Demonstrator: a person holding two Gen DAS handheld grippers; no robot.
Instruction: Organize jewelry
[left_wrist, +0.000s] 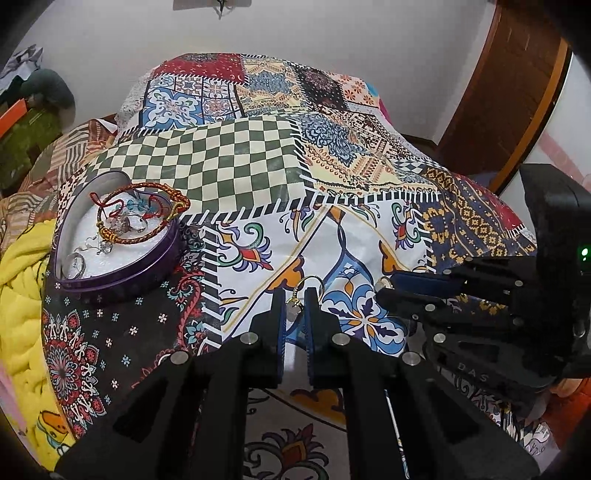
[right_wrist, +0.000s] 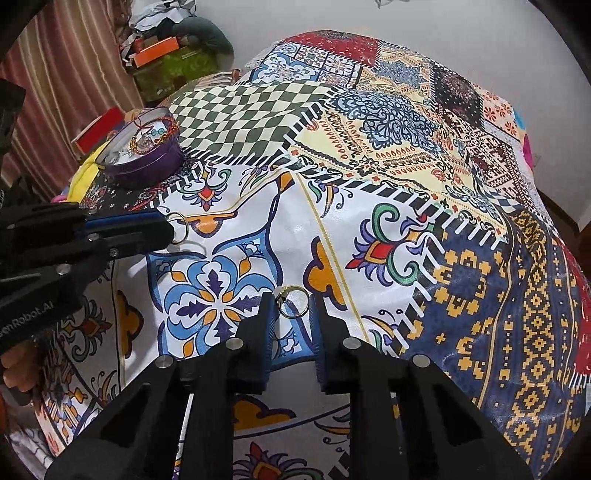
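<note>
My left gripper (left_wrist: 294, 297) is shut on a thin gold ring (left_wrist: 310, 280) with a small stone, just above the patterned tablecloth (left_wrist: 332, 240). In the right wrist view that left gripper (right_wrist: 171, 229) comes in from the left with its ring (right_wrist: 187, 229) at the tips. My right gripper (right_wrist: 291, 300) holds a second gold ring (right_wrist: 295, 287) between its blue pads, low over the cloth, and shows at the right of the left wrist view (left_wrist: 382, 291). A purple heart-shaped tin (left_wrist: 122, 280) at the far left holds braided bracelets (left_wrist: 147, 236) and silver rings.
The patchwork cloth (right_wrist: 369, 147) covers a mounded surface that drops away on all sides. A yellow blanket (left_wrist: 18, 295) lies left of the tin (right_wrist: 147, 166). A brown door (left_wrist: 509, 92) stands at the back right, and a striped curtain (right_wrist: 55, 74) and orange box (right_wrist: 155, 48) stand behind.
</note>
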